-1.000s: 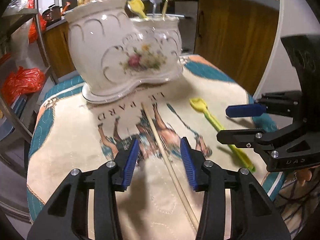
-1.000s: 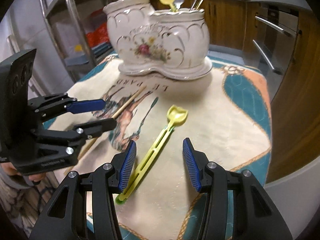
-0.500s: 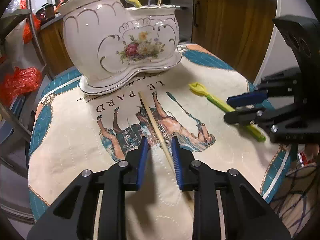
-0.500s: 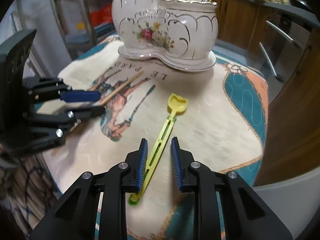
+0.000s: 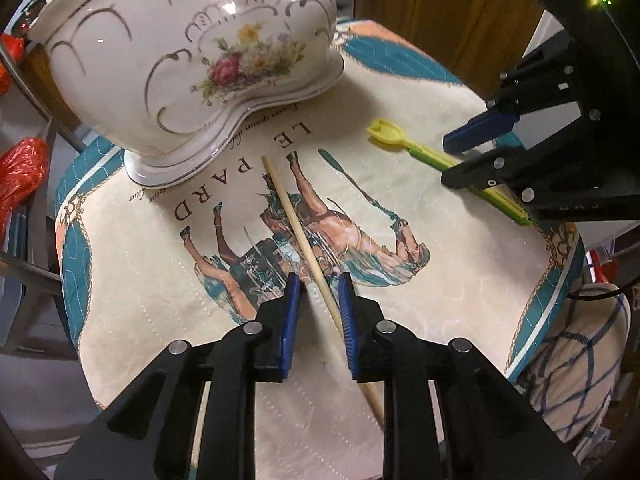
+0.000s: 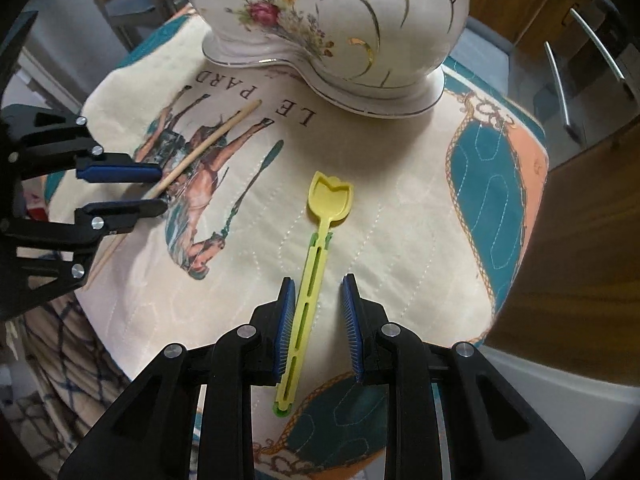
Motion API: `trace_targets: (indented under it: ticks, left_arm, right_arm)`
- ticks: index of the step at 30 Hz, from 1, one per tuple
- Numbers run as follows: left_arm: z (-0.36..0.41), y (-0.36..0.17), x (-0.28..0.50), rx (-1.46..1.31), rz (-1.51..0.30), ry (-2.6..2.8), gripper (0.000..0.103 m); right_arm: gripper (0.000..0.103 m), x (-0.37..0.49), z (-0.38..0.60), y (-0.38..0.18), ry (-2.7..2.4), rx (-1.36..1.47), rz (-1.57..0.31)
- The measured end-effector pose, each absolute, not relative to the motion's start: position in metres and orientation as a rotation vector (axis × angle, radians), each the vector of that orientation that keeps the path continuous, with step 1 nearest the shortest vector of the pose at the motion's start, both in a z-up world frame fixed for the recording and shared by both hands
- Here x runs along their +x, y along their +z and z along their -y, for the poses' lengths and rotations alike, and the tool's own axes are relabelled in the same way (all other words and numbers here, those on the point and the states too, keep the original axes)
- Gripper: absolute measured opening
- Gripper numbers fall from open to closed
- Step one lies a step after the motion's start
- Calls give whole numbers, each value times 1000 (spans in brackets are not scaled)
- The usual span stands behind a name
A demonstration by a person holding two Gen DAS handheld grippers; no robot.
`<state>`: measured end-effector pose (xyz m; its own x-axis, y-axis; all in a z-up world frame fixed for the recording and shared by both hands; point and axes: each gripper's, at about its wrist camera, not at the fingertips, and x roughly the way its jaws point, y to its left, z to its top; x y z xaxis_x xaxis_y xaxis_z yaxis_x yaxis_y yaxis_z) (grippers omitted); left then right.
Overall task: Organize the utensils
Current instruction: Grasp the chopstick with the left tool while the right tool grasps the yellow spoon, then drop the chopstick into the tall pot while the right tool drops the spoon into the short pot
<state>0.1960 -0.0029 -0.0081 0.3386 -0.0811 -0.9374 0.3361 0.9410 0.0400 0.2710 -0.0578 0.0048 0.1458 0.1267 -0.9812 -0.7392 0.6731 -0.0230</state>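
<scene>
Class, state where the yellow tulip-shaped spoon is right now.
In the right wrist view the yellow spoon lies on the printed cloth, its handle between the right gripper jaws, bowl toward the ceramic holder.

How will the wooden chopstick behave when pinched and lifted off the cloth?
The chopstick looks thin and round, so it may roll or pivot between the left hand-held gripper. Probably stiff and light. Gripped near one end, the long end could droop.

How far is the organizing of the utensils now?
Early stage. The wooden chopstick and the yellow spoon both lie on the cloth, outside the ceramic holder. The left gripper has just been closing around the chopstick; the right gripper straddles the spoon's handle. Neither is lifted yet.
</scene>
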Motion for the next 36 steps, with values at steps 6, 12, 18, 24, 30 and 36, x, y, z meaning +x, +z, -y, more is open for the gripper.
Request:
trace_targets:
  ticks: [6,12,18,24,30,36]
  left_arm:
    - [6,-7,202,251,-1253,-305,5]
    - [-5,-7,193,199,-1233,-313,4]
    - [-23,13,176,106,-1090,-303,4]
    - [-45,44,160,-28,-932,-344,4]
    - [-55,60,152,-106,-811,-364,4]
    - [-60,81,145,-200,-654,-359,4]
  right_arm:
    - [13,270,51,5,663,-593,-1320]
    - [10,264,54,6,660,-574,-1305]
    - [10,259,74,15,680,-480,-1232]
    - [10,253,96,50,742,-292,-1076]
    - [10,249,114,77,804,-113,-918]
    - [10,259,119,88,823,33,-796]
